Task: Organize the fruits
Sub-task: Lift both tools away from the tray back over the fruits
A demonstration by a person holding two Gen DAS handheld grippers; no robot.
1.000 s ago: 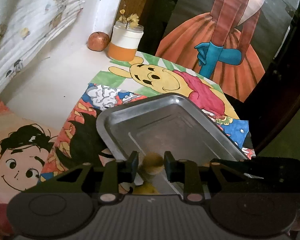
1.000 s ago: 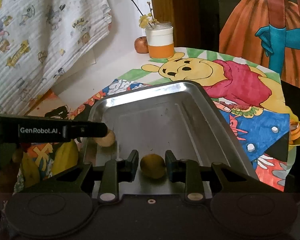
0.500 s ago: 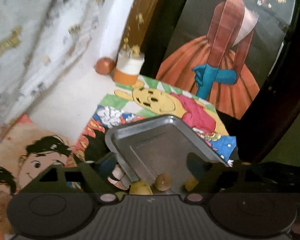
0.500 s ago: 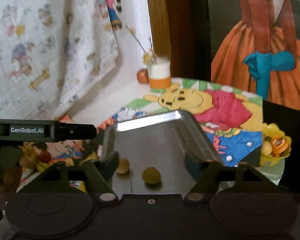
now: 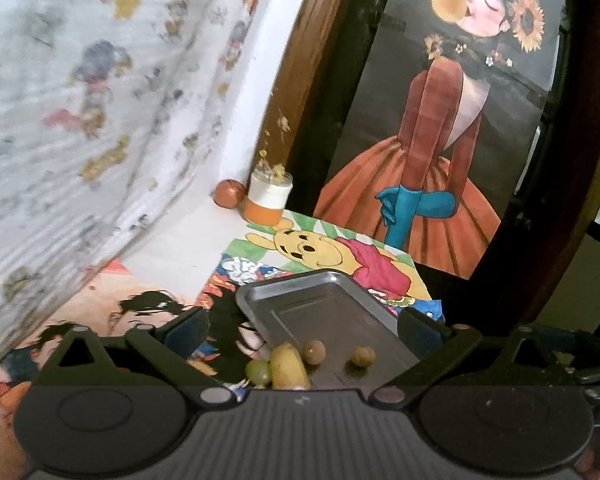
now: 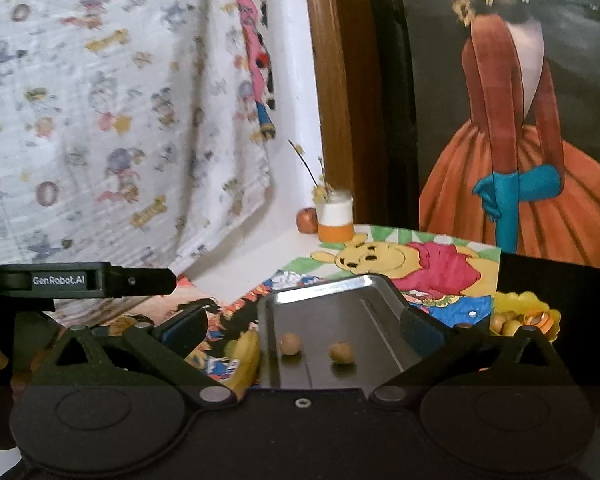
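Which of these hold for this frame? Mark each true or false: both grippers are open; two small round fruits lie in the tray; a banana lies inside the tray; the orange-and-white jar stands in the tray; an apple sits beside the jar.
1. Both grippers are open. True: the left gripper and right gripper have just been opening, with nothing between the jaws.
2. Two small round fruits lie in the tray. True: a brown fruit and a yellowish fruit.
3. A banana lies inside the tray. False: it lies outside, at the left rim.
4. The jar stands in the tray. False: it stands far behind it, near the wall.
5. An apple sits beside the jar. True.
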